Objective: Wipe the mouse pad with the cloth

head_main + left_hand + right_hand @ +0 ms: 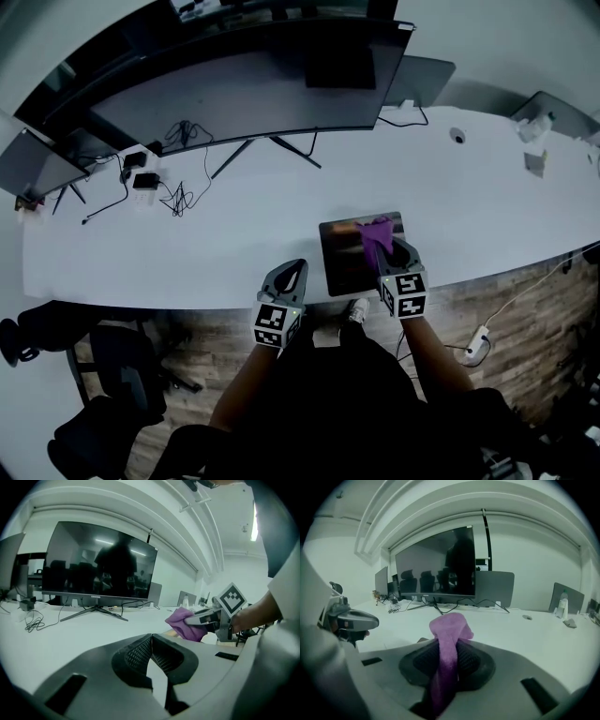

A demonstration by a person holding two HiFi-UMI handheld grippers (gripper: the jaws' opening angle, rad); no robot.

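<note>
**Surface** [234, 244]: white, curved, seen from above.

**Mouse pad** [349, 267]: dark, square, at the surface's near edge, at 6 o'clock in the head view.

**Cloth** [376, 231]: purple, bunched, over the pad's 1 o'clock corner. Whether it presses on the pad cannot be told.

**Right tongs** [389, 248]: clamped on the cloth. In the right gripper view the cloth [449, 634] rises in a fold between the two dark pads of the tongs [447, 656] and trails down toward the camera. The marker cube [403, 292] sits at the wrist end.

**Left tongs** [291, 274]: at 9 o'clock of the pad, just beside its edge. In the left gripper view the tongs [151, 641] have their tips together with nothing between them.

**Surroundings:**
- Curved monitor [253, 84], dark screen, at 12 o'clock, on V-shaped stand feet [267, 150] that lie well apart from the pad.
- Small white lettering on the lower bezel [95, 597] reads like "coocaa".
- Tangle of black cables and adapters [150, 183] at 10 o'clock.
- Round cable grommet [457, 136] at 2 o'clock.
- Small white items [534, 141] at the far right.
- Power strip [476, 342] on the wooden floor at 4 o'clock.
- Office chair [103, 366] at 8 o'clock.
</note>
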